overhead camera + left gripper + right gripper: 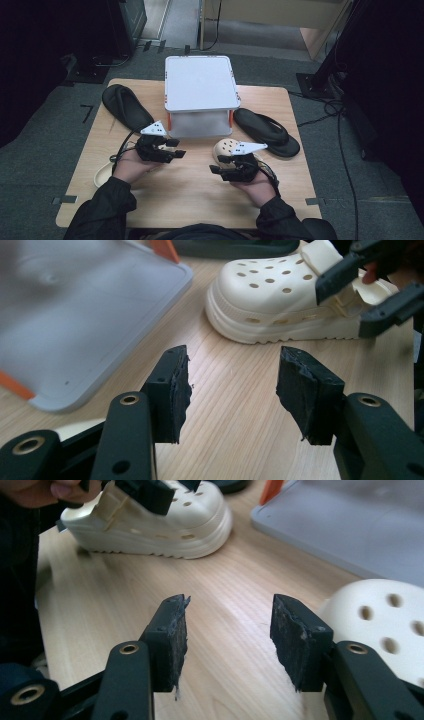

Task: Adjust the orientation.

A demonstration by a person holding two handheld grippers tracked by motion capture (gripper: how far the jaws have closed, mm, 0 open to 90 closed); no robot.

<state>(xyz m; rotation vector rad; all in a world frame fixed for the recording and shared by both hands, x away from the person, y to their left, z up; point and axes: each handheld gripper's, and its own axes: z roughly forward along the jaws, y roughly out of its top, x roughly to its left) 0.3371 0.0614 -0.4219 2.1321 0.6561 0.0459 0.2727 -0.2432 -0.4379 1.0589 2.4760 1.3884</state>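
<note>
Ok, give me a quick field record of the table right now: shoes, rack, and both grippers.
table: wooden top
rack: white two-level shelf with orange posts, at the far middle of the table
black sandals: one left of the rack, one right of it
cream clogs: one by the right gripper, one partly hidden by the left hand
left gripper: open, holding nothing, above bare wood
right gripper: open, holding nothing, perforated clog toe just to its right in its own view
</note>
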